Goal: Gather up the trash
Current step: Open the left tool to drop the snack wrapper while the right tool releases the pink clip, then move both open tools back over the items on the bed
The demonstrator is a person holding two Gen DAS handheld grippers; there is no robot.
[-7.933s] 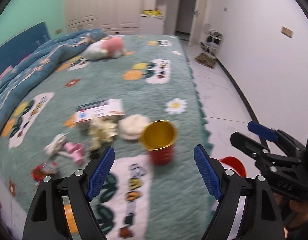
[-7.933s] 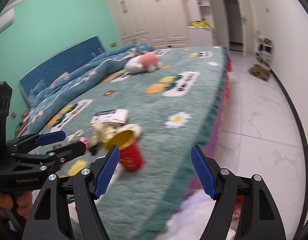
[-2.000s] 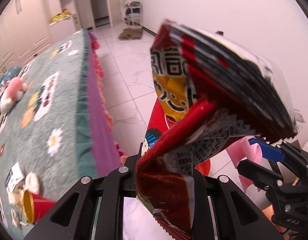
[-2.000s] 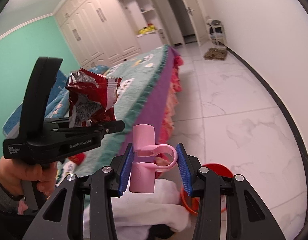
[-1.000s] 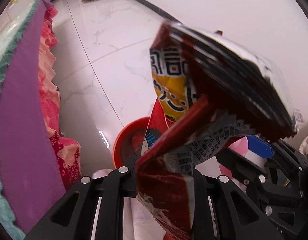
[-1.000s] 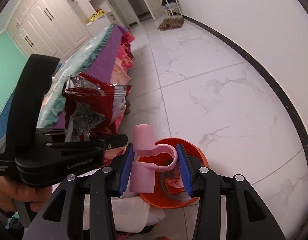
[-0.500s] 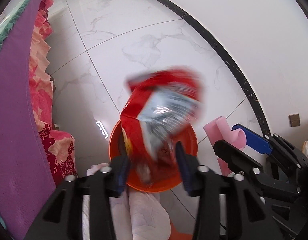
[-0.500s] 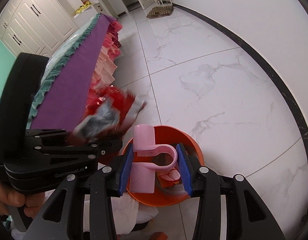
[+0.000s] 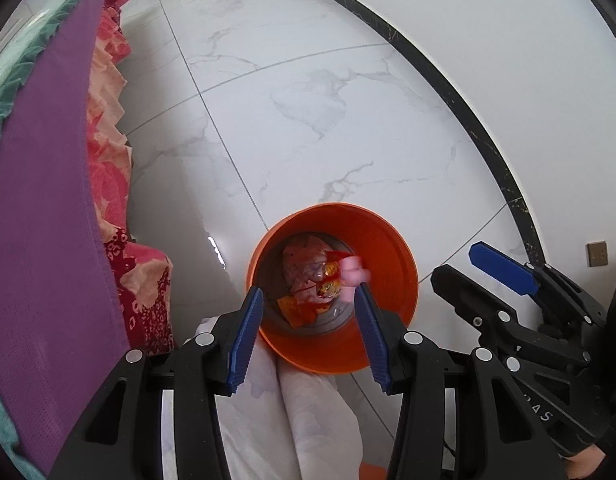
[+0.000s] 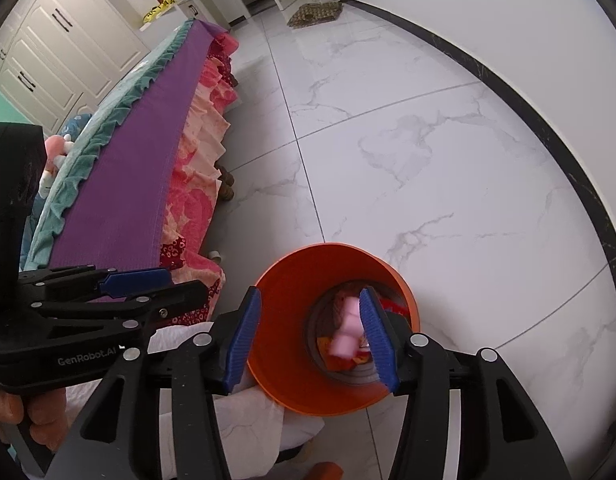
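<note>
The white marble-tile floor (image 10: 428, 152) fills most of both wrist views, with the bed (image 10: 140, 132) running along its left side, its purple sheet edge and pink floral skirt hanging to the floor. The orange bin (image 9: 392, 240) stands upright on the tiles close to the bed corner, directly below both tools; that position presumably allows items taken from the bed to be dropped in with little travel. Both grippers point steeply downward over the bin mouth, so anything released falls inside the rim rather than onto the floor. The left gripper (image 9: 310, 334) holds nothing: its blue pads stand apart at a middling width with only the bin interior visible between them. The right gripper (image 10: 310, 338) has its jaws opening, and nothing is pressed between the pads. The red snack wrapper (image 9: 308, 276) lies crumpled on the bin bottom among other scraps. The pink plastic piece (image 10: 348, 330) appears blurred inside the bin, just beside the right-hand pad in the right wrist view; judged from the blur, it is in free fall.
</note>
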